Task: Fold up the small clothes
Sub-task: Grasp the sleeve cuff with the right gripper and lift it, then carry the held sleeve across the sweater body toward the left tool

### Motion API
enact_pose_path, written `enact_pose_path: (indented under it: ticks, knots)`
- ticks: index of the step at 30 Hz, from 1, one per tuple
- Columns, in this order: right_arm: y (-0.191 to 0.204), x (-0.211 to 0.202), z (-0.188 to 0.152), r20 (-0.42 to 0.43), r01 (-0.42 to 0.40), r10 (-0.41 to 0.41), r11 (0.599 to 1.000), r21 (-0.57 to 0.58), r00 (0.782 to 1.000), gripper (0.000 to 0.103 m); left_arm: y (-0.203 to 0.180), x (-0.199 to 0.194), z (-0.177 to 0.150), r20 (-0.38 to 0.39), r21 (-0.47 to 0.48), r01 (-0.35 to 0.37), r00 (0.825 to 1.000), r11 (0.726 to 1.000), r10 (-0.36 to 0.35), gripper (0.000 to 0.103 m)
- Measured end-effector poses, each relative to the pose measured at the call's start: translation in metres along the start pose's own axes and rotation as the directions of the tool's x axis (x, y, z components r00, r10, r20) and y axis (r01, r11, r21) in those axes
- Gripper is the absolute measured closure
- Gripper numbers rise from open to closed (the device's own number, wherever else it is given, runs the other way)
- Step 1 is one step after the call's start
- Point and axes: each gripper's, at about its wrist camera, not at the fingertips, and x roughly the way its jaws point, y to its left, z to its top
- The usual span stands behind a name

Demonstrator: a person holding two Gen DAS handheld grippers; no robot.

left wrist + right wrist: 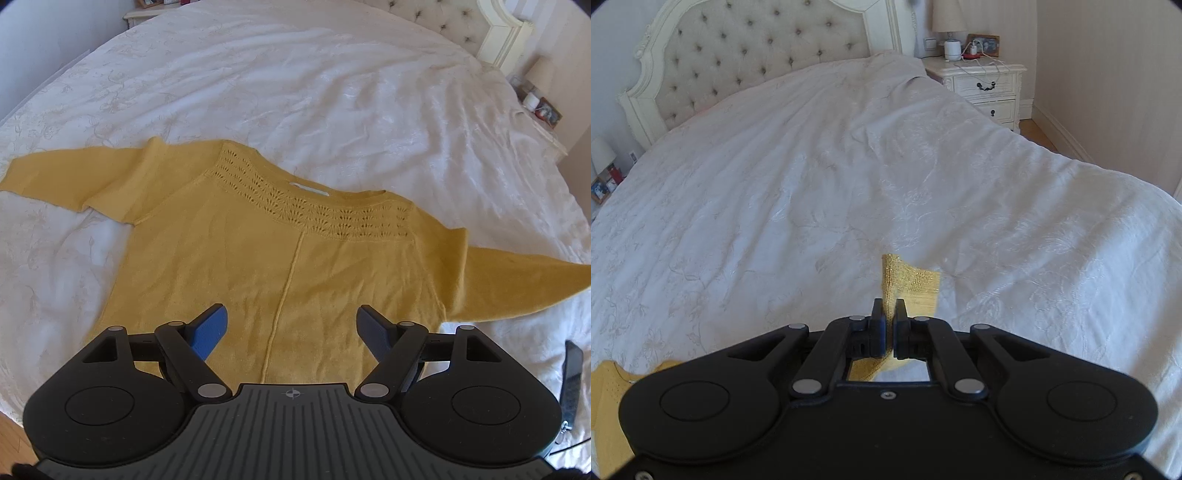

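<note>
The mustard-yellow knitted sweater (280, 266) lies flat near the foot edge of the white embroidered bed (295, 92), sleeves out sideways. The left gripper (291, 328) hovers with jaws wide over its hem. The right gripper (888, 325) pinches one cuff, ready to carry it inward. That sleeve's far end runs out of frame.

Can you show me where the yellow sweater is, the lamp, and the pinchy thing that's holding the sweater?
yellow sweater (258, 266): left wrist view, middle of its body.
lamp (948, 16): right wrist view, on its shade.
right gripper (888, 314): right wrist view, between its fingertips, shut on the knit.
</note>
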Motion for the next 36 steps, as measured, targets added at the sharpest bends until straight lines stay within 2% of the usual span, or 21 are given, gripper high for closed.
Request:
enact_pose_path:
  ticks: [6,9,12,15,19,22,25,27,30,34,35,36]
  knots:
    - [0.000,-0.011,-0.016,0.002,0.041,-0.041,0.999,0.013,0.999,0.095,-0.003,0.001,-0.004,-0.016,0.035,0.023,1.000,0.999,-0.022,0.027]
    - [0.019,-0.026,-0.014,0.043,0.017,-0.017,1.000,0.001,0.999,0.095,0.004,0.001,-0.003,-0.018,0.044,0.033,0.999,0.998,-0.032,0.027]
    - [0.054,-0.046,-0.007,0.096,-0.036,0.039,0.999,-0.039,0.995,0.095,0.019,0.002,-0.001,-0.016,0.042,0.040,0.999,0.998,-0.039,0.027]
    - [0.110,-0.067,-0.005,0.133,-0.133,0.145,0.987,-0.095,0.981,0.095,0.040,0.004,0.002,-0.016,0.041,0.041,0.999,0.998,-0.041,0.027]
    - [0.206,-0.087,-0.020,0.143,-0.270,0.297,0.945,-0.183,0.944,0.095,0.077,0.006,0.010,-0.020,0.042,0.039,0.999,0.998,-0.039,0.027]
    - [0.278,-0.088,-0.044,0.111,-0.378,0.409,0.898,-0.224,0.906,0.095,0.112,0.010,0.017,-0.027,0.037,0.017,0.999,0.999,-0.016,0.027]
    - [0.346,-0.076,-0.077,0.068,-0.438,0.473,0.854,-0.280,0.879,0.095,0.146,0.014,0.024,-0.033,0.031,-0.009,0.999,0.999,0.010,0.027]
    - [0.382,-0.061,-0.102,0.024,-0.484,0.509,0.830,-0.278,0.860,0.095,0.167,0.016,0.028,-0.035,0.029,-0.026,0.999,0.999,0.027,0.027]
    - [0.431,-0.033,-0.144,-0.055,-0.530,0.538,0.801,-0.279,0.841,0.095,0.197,0.019,0.032,-0.038,0.023,-0.049,0.998,0.999,0.050,0.027]
    - [0.474,-0.005,-0.195,-0.170,-0.567,0.542,0.775,-0.278,0.823,0.094,0.232,0.026,0.038,-0.053,0.023,-0.071,0.996,0.997,0.072,0.027]
    - [0.484,0.000,-0.209,-0.204,-0.573,0.535,0.768,-0.285,0.819,0.093,0.239,0.027,0.039,-0.056,0.026,-0.075,0.996,0.997,0.076,0.027]
    - [0.489,0.004,-0.219,-0.233,-0.578,0.530,0.762,-0.292,0.815,0.085,0.243,0.029,0.040,-0.057,0.029,-0.077,0.995,0.997,0.078,0.027]
